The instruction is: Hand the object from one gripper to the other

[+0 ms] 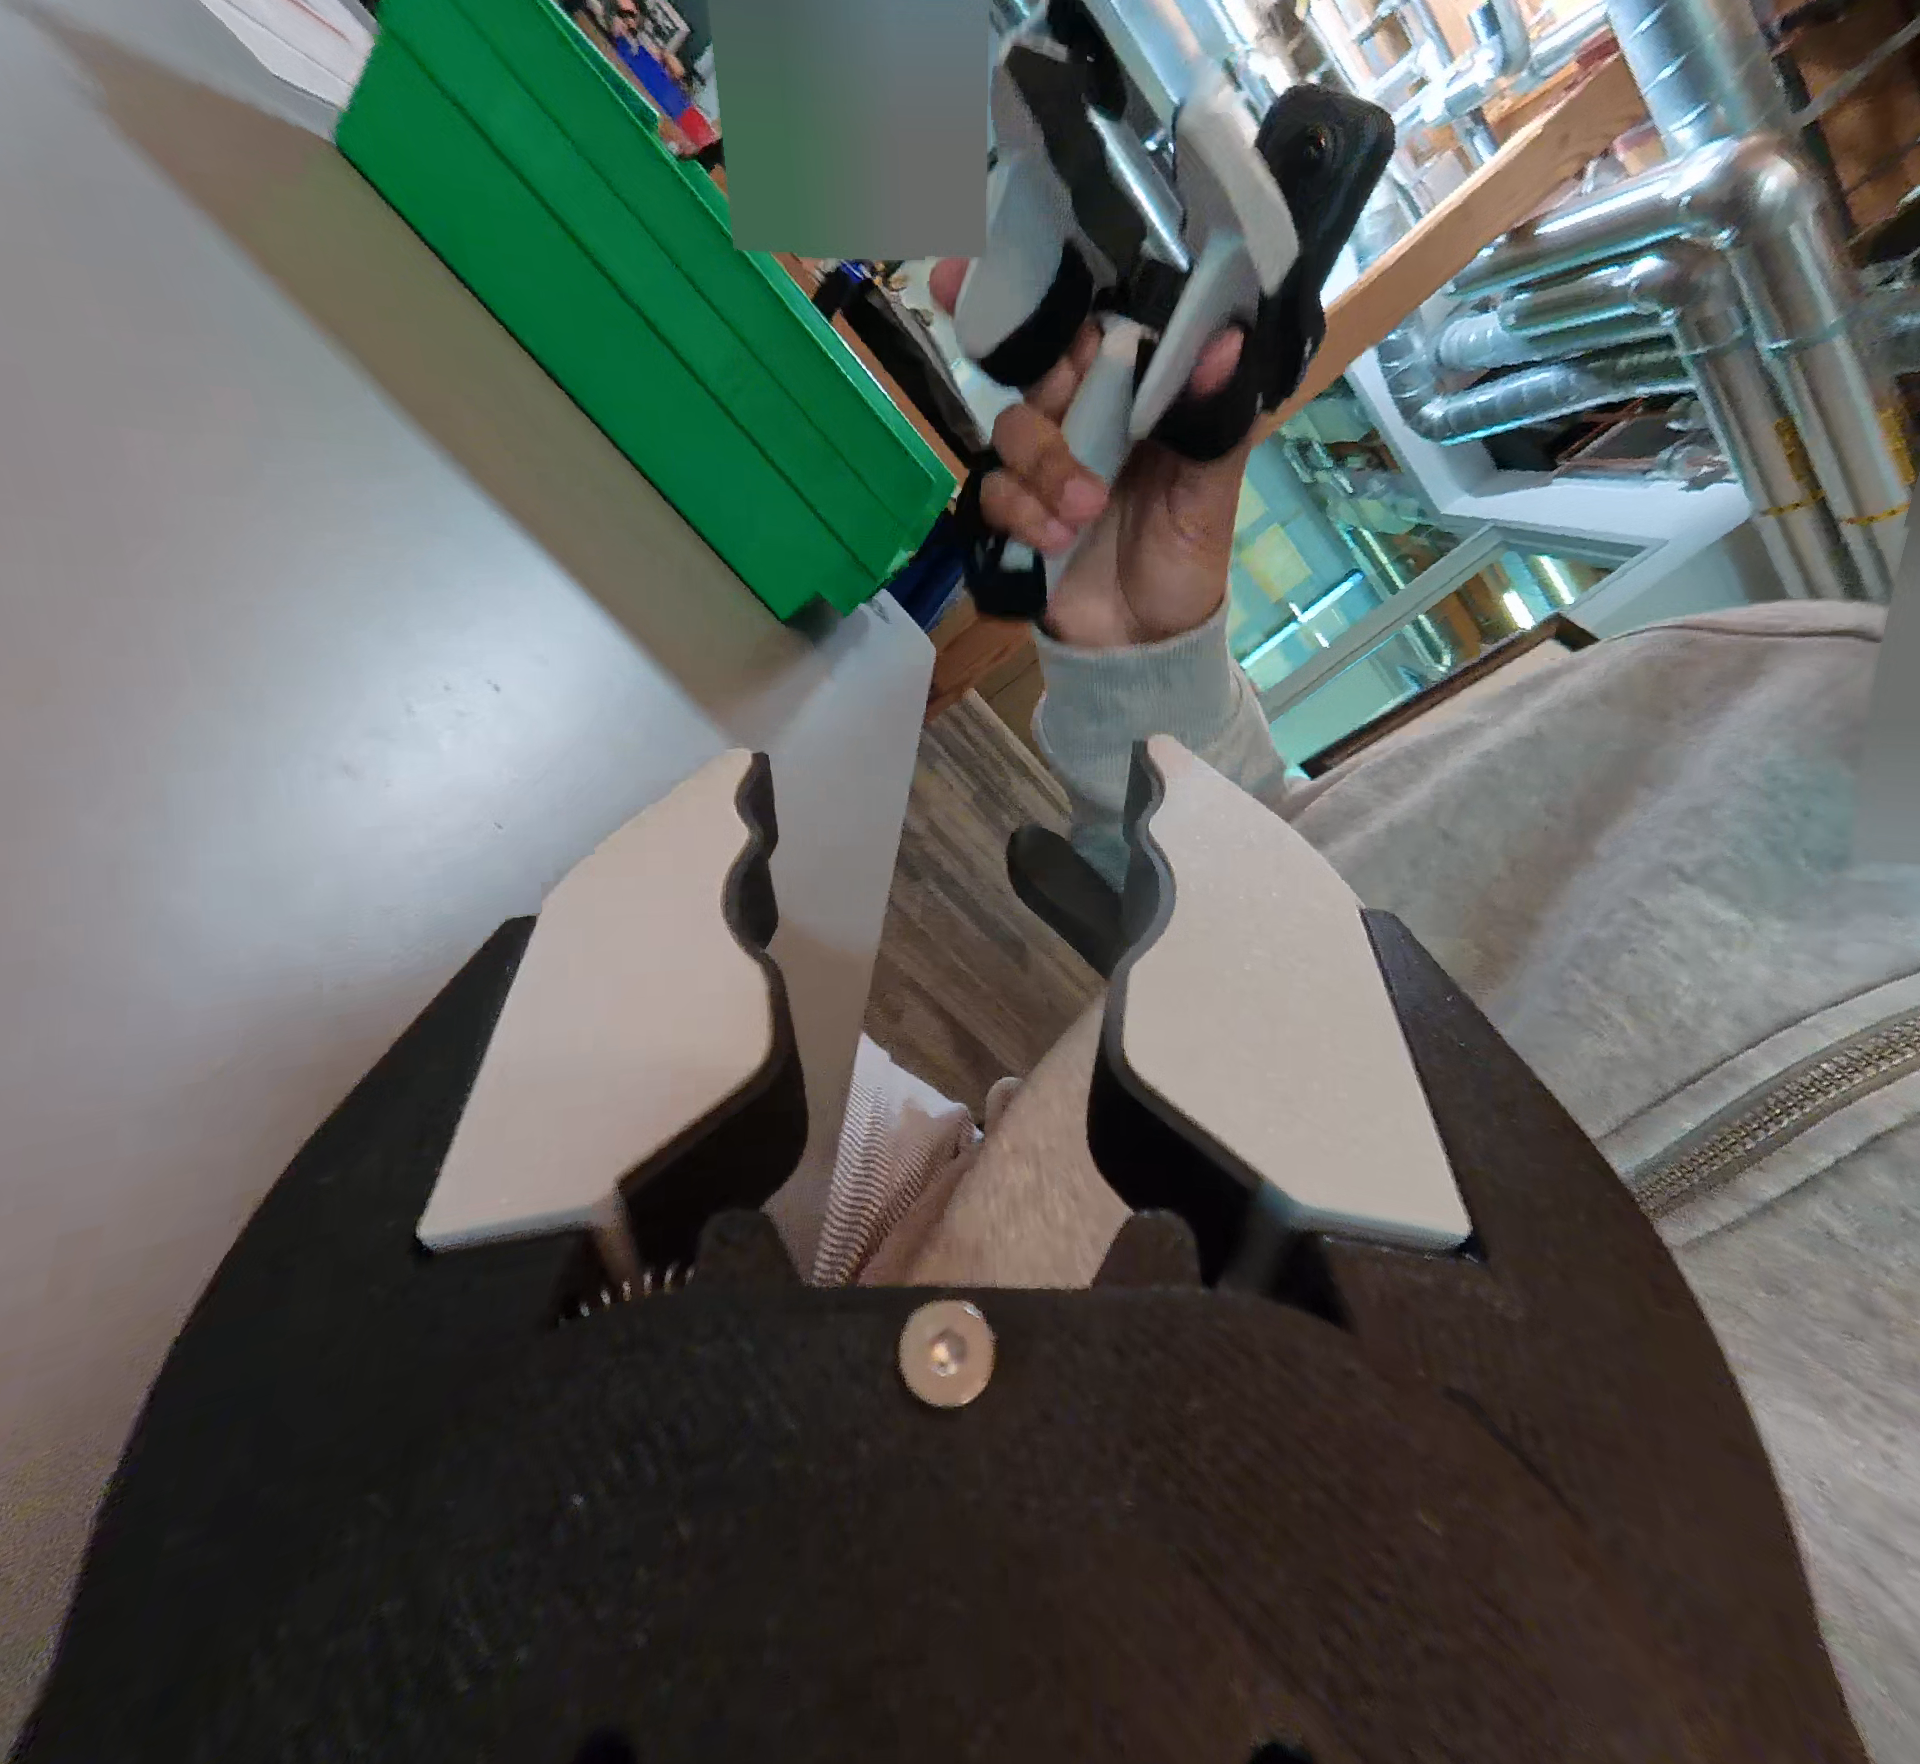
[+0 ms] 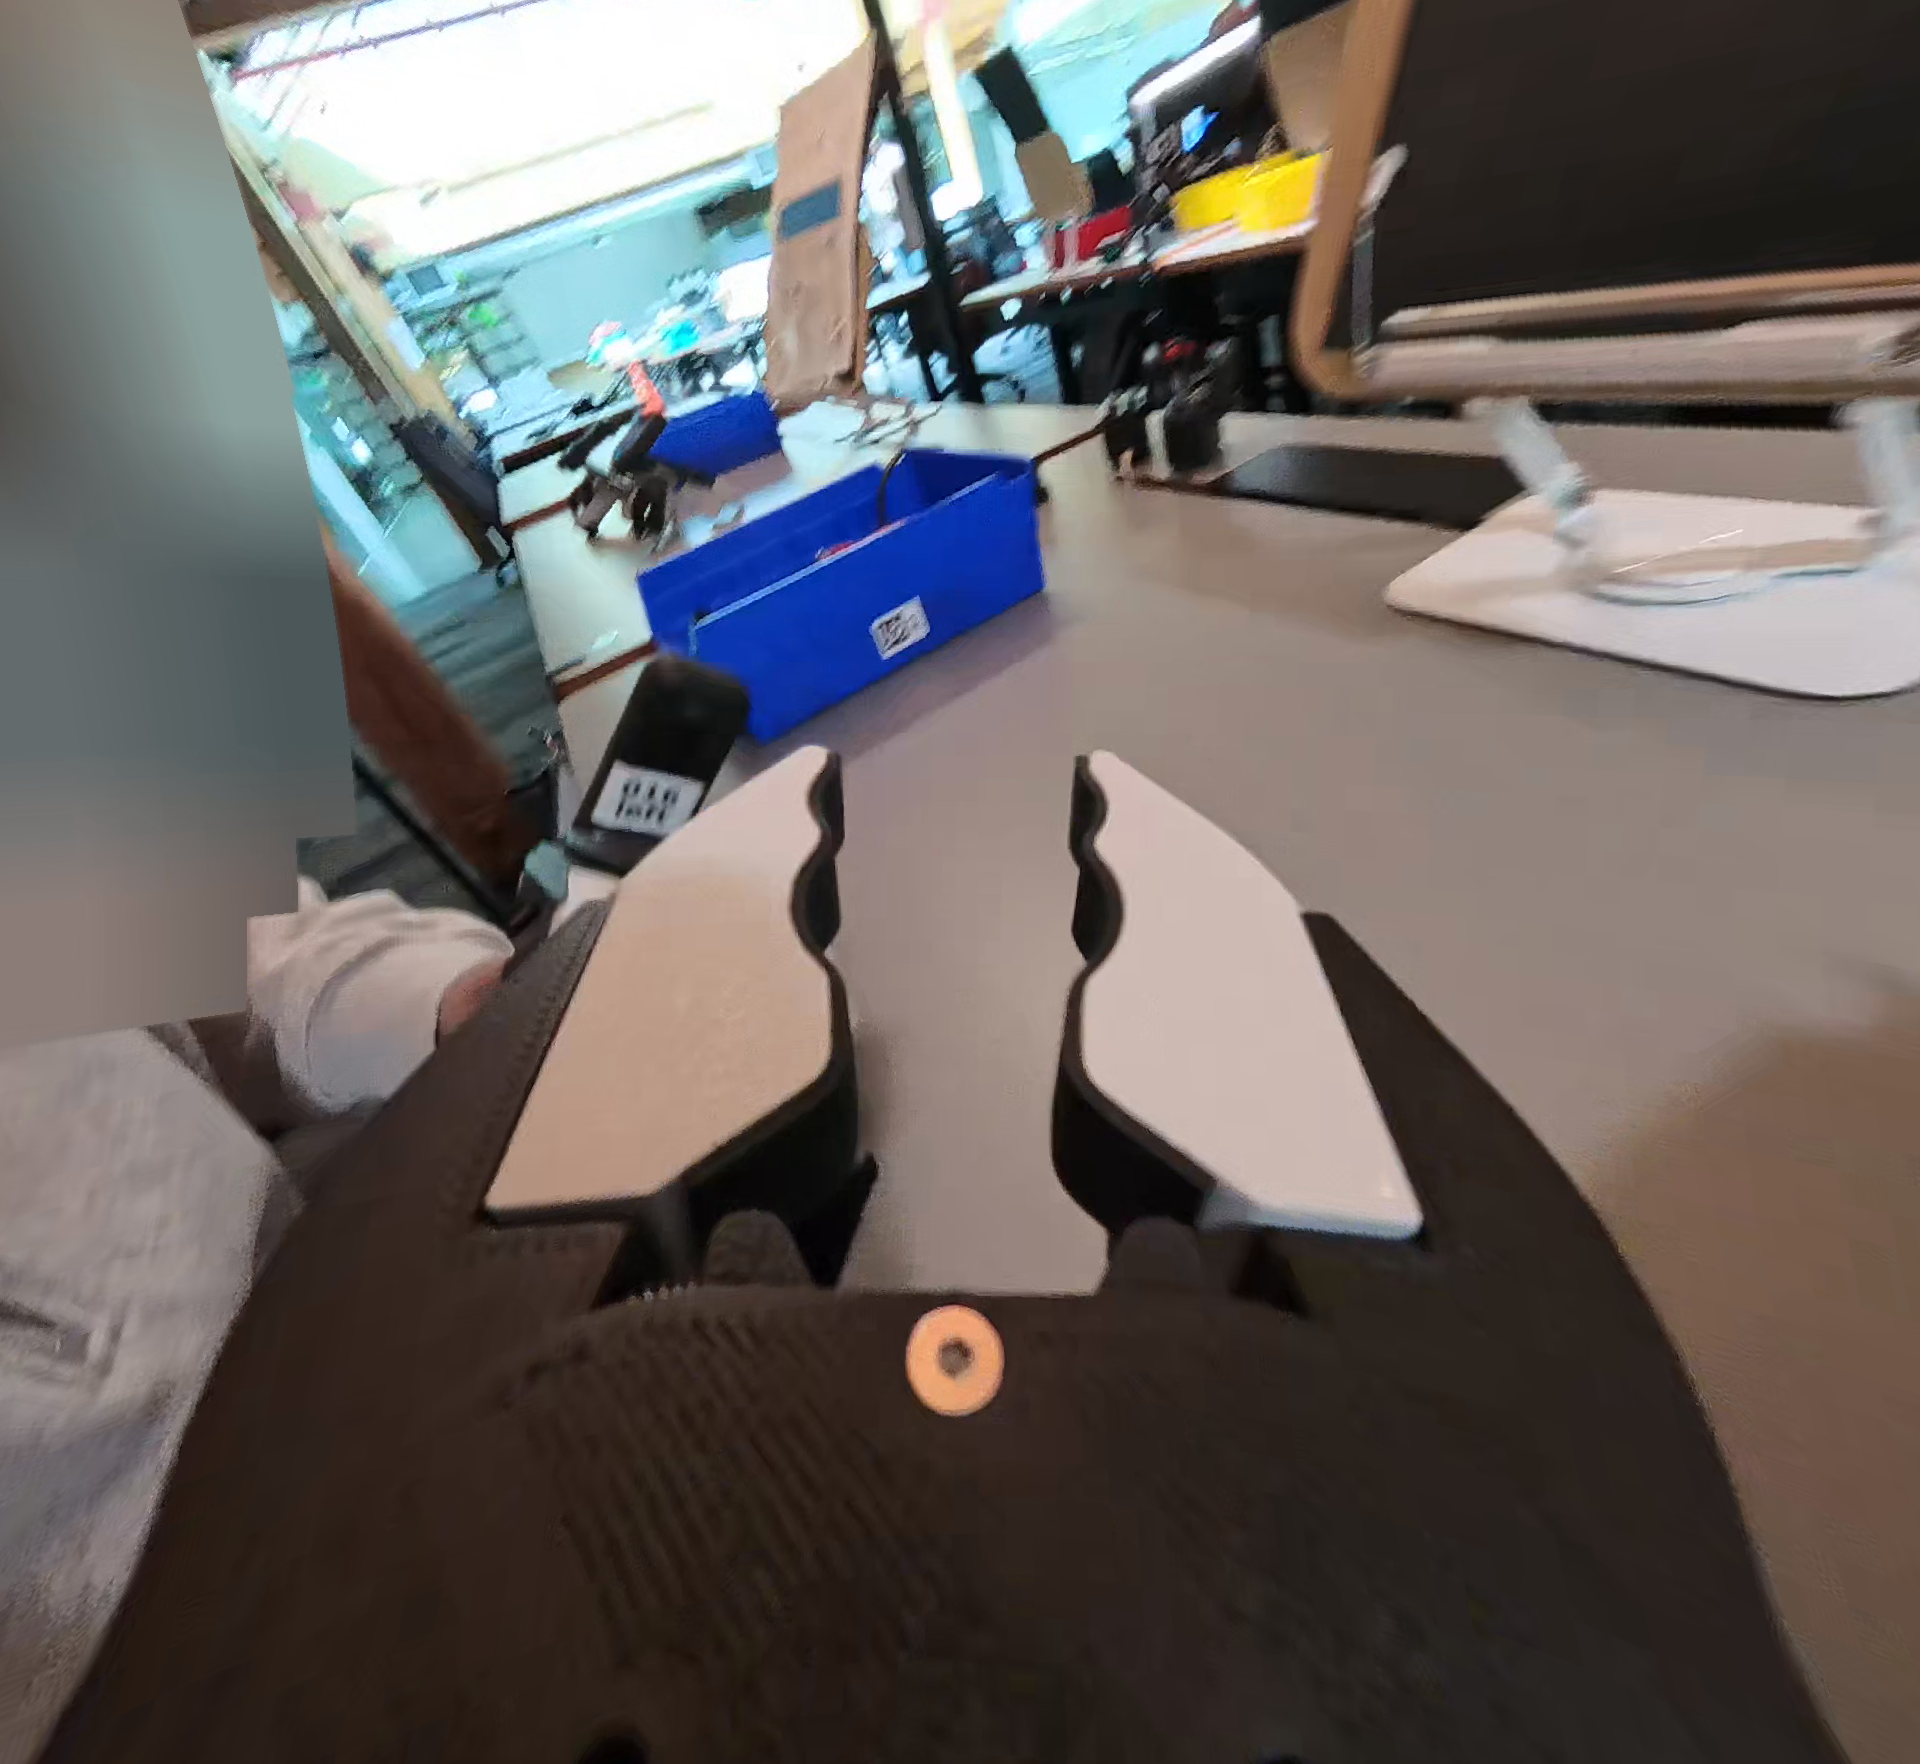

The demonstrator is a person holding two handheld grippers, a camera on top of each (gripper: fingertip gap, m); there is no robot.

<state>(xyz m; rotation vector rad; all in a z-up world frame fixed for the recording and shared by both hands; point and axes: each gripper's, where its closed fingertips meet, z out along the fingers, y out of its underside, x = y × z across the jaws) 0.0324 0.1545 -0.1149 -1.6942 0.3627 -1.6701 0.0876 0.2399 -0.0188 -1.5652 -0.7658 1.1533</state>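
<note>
My left gripper (image 1: 956,769) is open and empty, with its white fingers (image 1: 644,966) spread wide over the table's edge and the floor beyond. My right gripper (image 2: 956,769) is open and empty, hovering over the grey table (image 2: 1299,831). The right gripper also shows in the left wrist view (image 1: 1122,239), held up by a bare hand (image 1: 1132,509) and apart from the left one. No object sits between either pair of fingers. I cannot make out which thing is the object of the task.
Stacked green bins (image 1: 623,291) stand on the grey table (image 1: 260,675). A blue bin (image 2: 852,571), a black device with a white sticker (image 2: 665,758) and a monitor on a white stand (image 2: 1662,592) are ahead. A person's grey sweatshirt (image 1: 1558,883) fills the right. The gap from one gripper's tips to the other's is roughly 15 cm.
</note>
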